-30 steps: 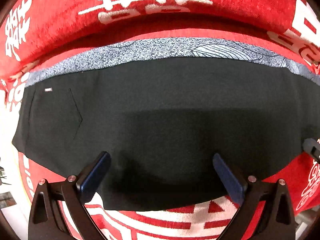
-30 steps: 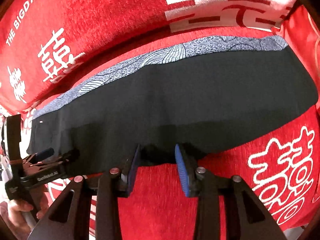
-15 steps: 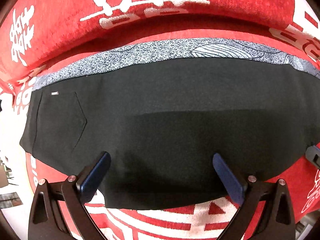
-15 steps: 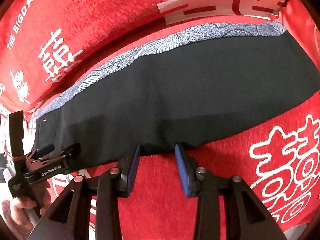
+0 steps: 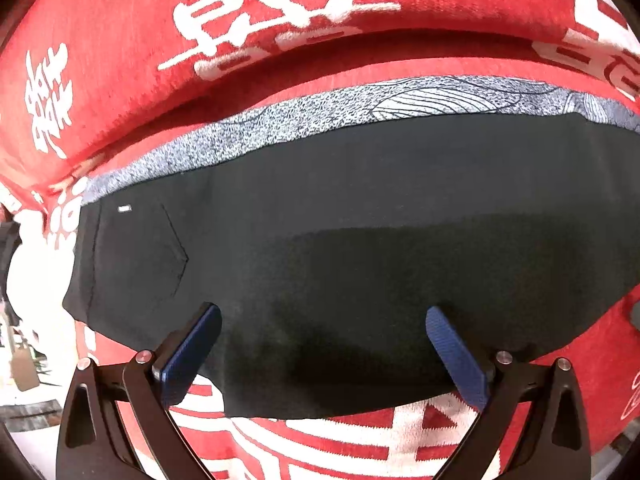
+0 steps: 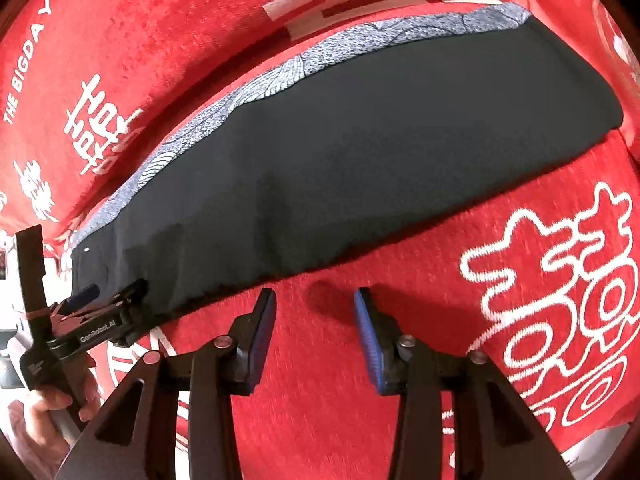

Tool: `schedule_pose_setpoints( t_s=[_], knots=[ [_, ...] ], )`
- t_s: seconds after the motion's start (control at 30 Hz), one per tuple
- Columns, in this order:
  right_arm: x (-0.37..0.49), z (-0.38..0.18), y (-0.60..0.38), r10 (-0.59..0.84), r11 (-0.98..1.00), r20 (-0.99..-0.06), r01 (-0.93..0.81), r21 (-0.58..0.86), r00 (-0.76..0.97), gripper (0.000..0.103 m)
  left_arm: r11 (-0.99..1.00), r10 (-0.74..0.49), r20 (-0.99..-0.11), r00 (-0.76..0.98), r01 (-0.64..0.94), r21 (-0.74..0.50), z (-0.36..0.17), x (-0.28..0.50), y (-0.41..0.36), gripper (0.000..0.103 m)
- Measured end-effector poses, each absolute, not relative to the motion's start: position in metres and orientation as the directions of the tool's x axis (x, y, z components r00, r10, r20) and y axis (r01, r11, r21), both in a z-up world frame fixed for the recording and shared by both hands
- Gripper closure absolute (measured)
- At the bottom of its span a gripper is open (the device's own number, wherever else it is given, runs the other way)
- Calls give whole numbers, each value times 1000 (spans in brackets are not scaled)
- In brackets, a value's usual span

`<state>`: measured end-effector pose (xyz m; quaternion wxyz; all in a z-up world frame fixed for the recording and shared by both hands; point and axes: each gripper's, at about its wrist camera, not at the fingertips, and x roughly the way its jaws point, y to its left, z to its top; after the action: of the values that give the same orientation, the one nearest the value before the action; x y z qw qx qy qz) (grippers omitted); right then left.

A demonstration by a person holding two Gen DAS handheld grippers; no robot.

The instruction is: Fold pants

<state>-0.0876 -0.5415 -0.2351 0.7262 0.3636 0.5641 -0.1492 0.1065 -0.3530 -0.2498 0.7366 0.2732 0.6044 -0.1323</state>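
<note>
Black pants (image 5: pixel 360 240) lie flat in a long band across a red sofa cover (image 6: pixel 400 380) printed with white characters, back pocket (image 5: pixel 140 252) uppermost at the waist end, their far edge overlapping a grey-and-white patterned cloth (image 5: pixel 320 120) just in front of the red cushions (image 5: pixel 120 40). A second ago the right gripper (image 6: pixel 315 312) had the near hem between its blue pads; its jaws have just been opening, and now they stand apart over bare red cover, nothing between them, the hem lying just beyond the fingertips. The pants' near edge has settled smoother than it was a moment earlier. The left gripper (image 5: pixel 322 332) hovers over the waist half with its jaws spread wide, gripping nothing; in the right wrist view a person's hand (image 6: pixel 44 404) holds it at the waist end. The release suggests the lengthwise fold is laid and finished; what looks to remain is bringing one end over the other to shorten the band.
</note>
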Motion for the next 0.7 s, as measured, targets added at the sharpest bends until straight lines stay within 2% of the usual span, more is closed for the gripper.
schedule_pose_setpoints(
  t_s=[0.4, 0.7],
  knots=[
    [-130, -226, -570, 191, 600, -900, 680, 422, 391, 55, 751, 23, -973, 231, 638, 169, -214, 60, -427, 0],
    [-181, -216, -663, -11, 424, -896, 814, 397, 443, 54, 772, -74, -970, 232, 629, 91, -210, 51, -506, 0]
  ],
)
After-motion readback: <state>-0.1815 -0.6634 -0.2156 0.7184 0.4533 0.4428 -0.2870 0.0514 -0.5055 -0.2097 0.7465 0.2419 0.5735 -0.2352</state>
